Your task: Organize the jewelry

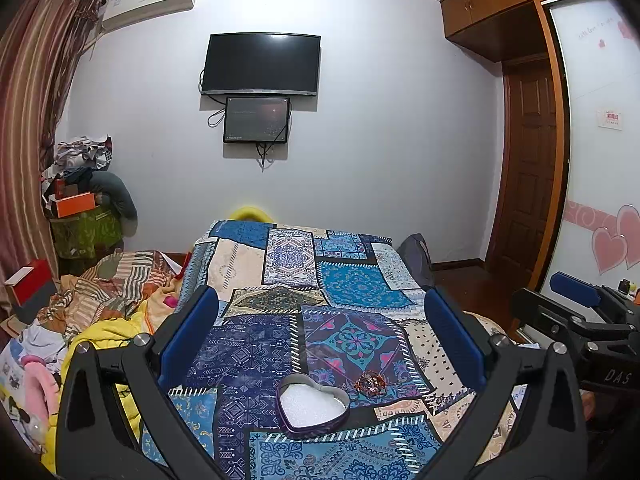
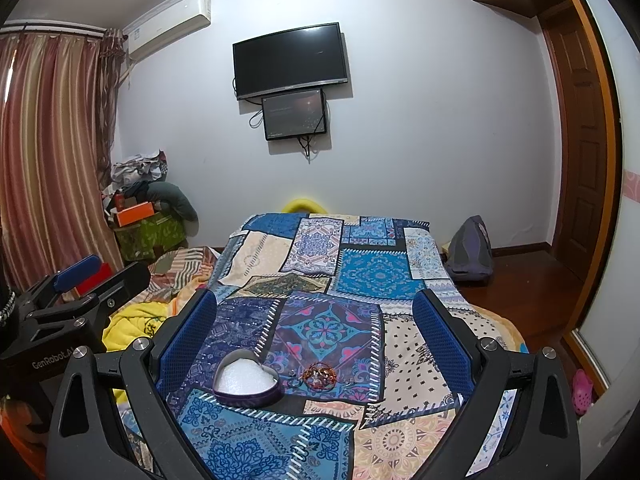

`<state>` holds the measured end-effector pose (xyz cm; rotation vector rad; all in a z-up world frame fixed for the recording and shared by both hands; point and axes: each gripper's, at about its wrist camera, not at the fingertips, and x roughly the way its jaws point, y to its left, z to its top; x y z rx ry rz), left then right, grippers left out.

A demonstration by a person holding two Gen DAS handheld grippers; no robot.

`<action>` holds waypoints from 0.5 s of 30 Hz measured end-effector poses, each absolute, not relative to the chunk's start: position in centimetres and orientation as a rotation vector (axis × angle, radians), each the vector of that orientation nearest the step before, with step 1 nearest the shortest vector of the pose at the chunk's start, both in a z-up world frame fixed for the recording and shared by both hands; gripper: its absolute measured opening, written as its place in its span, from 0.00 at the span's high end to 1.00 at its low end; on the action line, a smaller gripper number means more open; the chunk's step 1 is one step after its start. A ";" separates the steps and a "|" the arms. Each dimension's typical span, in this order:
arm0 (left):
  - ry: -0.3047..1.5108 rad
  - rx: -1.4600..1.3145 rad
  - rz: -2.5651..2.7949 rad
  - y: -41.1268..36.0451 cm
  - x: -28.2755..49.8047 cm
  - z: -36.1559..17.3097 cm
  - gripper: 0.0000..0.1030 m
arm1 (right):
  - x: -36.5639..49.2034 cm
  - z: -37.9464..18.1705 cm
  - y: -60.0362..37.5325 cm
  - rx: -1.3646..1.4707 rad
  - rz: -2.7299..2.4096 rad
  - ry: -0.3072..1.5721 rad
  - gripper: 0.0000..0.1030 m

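Observation:
A heart-shaped purple tin [image 1: 313, 405] with white padding lies open on the patchwork cloth; it also shows in the right wrist view [image 2: 246, 383]. A small heap of reddish beaded jewelry [image 1: 370, 382] lies just right of it, also in the right wrist view [image 2: 319, 374], with a small ring [image 2: 294, 382] beside the tin. My left gripper [image 1: 320, 320] is open and empty, held above and behind the tin. My right gripper [image 2: 316, 318] is open and empty, above the jewelry.
The patchwork cloth [image 1: 352, 280] covers a table-like surface. Rumpled bedding [image 1: 108, 292] and clothes lie to the left. The other gripper shows at the right edge [image 1: 580, 320] and the left edge [image 2: 72, 300]. A backpack [image 2: 470, 250] sits on the floor at right.

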<state>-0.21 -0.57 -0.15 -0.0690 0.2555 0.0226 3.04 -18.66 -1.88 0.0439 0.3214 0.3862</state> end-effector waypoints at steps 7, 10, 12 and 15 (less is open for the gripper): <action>0.256 -0.070 0.023 -0.6 -0.2 -0.2 0.00 | 3.0 -1.9 -18.7 0.045 0.388 0.321 0.05; 0.256 -0.070 0.024 -0.6 -0.2 -0.2 0.00 | 3.0 -1.9 -18.7 0.045 0.387 0.321 0.05; 0.256 -0.070 0.023 -0.6 -0.2 -0.2 0.00 | 3.0 -1.9 -18.7 0.045 0.387 0.322 0.05; 0.256 -0.069 0.022 -0.6 -0.2 -0.2 0.00 | 3.0 -1.9 -18.7 0.045 0.387 0.322 0.05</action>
